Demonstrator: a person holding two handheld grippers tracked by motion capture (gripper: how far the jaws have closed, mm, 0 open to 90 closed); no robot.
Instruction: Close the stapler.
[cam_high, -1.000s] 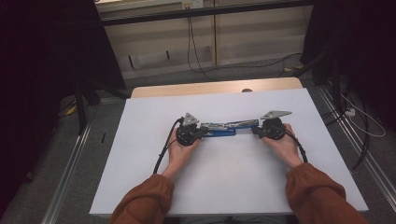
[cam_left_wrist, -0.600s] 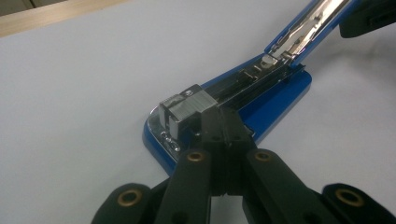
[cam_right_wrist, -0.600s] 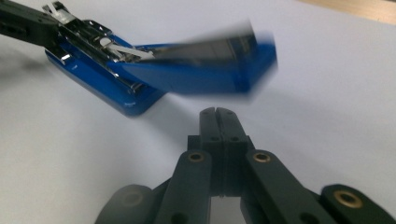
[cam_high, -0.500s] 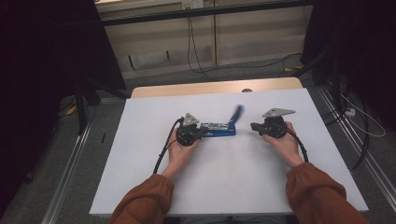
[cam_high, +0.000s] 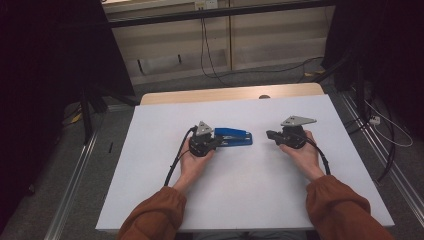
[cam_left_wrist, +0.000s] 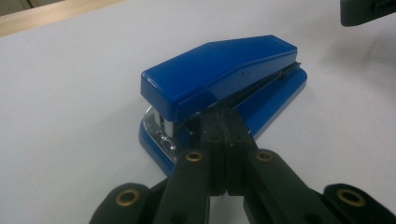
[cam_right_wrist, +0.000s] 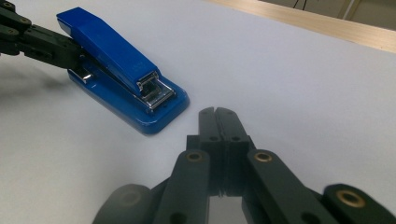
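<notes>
A blue stapler (cam_high: 233, 137) lies flat on the white counter (cam_high: 150, 165), a little left of the middle, top arm down on its base. My left tongs (cam_left_wrist: 225, 122) are closed, jaws pressed together, their tips against the stapler's hinged rear end, with nothing held between them. My right tongs (cam_right_wrist: 218, 122) are also closed and empty, resting low over the counter near the stapler's front end, with bare counter between them and it.

Bare table (cam_high: 240, 190) lies open all round both hands; the blue stapler (cam_high: 234, 137) alone stands in the way. Open table separates it from the right gripper (cam_high: 270, 134).
</notes>
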